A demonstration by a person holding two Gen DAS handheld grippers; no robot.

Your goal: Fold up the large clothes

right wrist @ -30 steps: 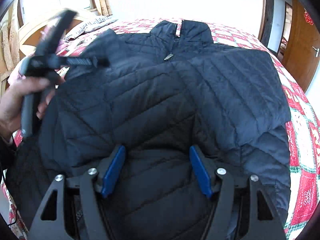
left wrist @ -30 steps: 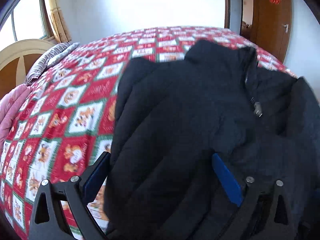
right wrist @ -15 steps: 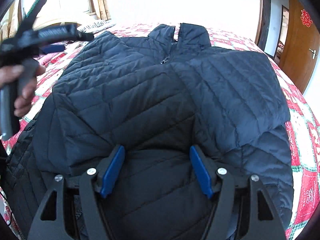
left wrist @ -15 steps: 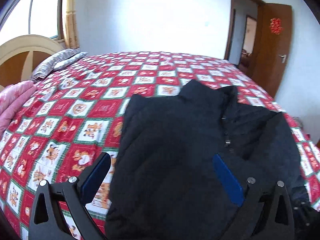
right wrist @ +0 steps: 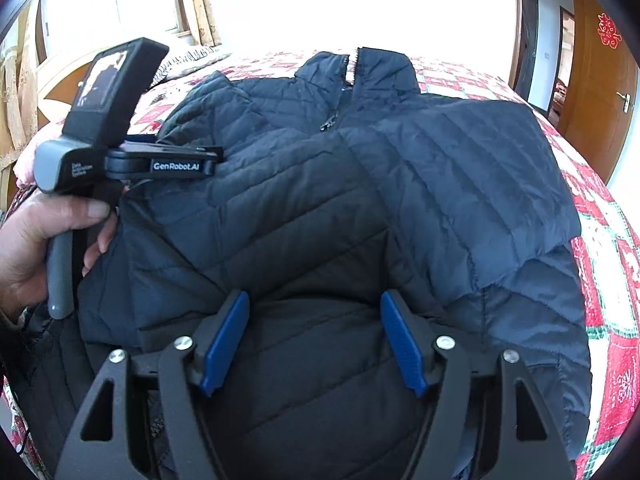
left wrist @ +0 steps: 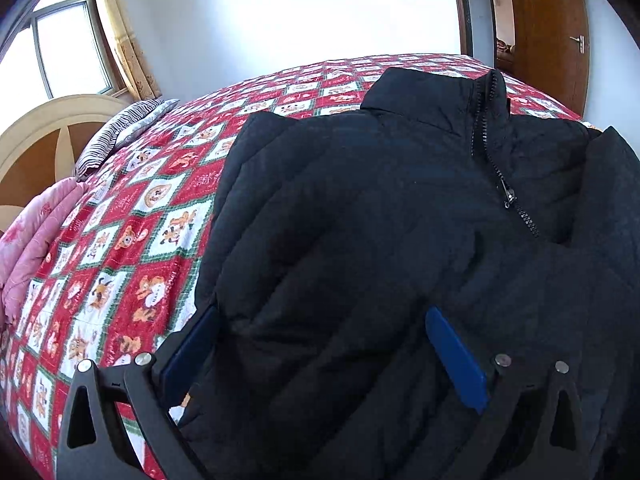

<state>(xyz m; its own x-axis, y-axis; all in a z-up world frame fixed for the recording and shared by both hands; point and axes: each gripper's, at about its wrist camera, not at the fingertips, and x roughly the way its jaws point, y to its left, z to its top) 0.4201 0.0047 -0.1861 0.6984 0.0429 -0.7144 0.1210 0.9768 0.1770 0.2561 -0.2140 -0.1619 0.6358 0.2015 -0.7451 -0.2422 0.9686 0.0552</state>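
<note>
A dark navy quilted jacket (right wrist: 360,184) lies front-up on the bed, collar at the far end, both sleeves folded in across the chest. It also shows in the left wrist view (left wrist: 380,208), with its zip pull (left wrist: 509,194) near the collar. My left gripper (left wrist: 320,344) is open, its blue pads either side of the jacket's left edge, low over it. It also shows in the right wrist view (right wrist: 180,160), held by a hand over the jacket's left shoulder. My right gripper (right wrist: 314,332) is open over the jacket's lower middle, holding nothing.
The bed has a red and white patterned quilt (left wrist: 152,216). A striped pillow (left wrist: 120,136) and a pink blanket (left wrist: 32,232) lie at the left by the wooden headboard (left wrist: 36,136). A brown door (left wrist: 552,32) stands at the right.
My left gripper has dropped back down and closer to the jacket's left side after lifting away. My right gripper has stayed in place, open.
</note>
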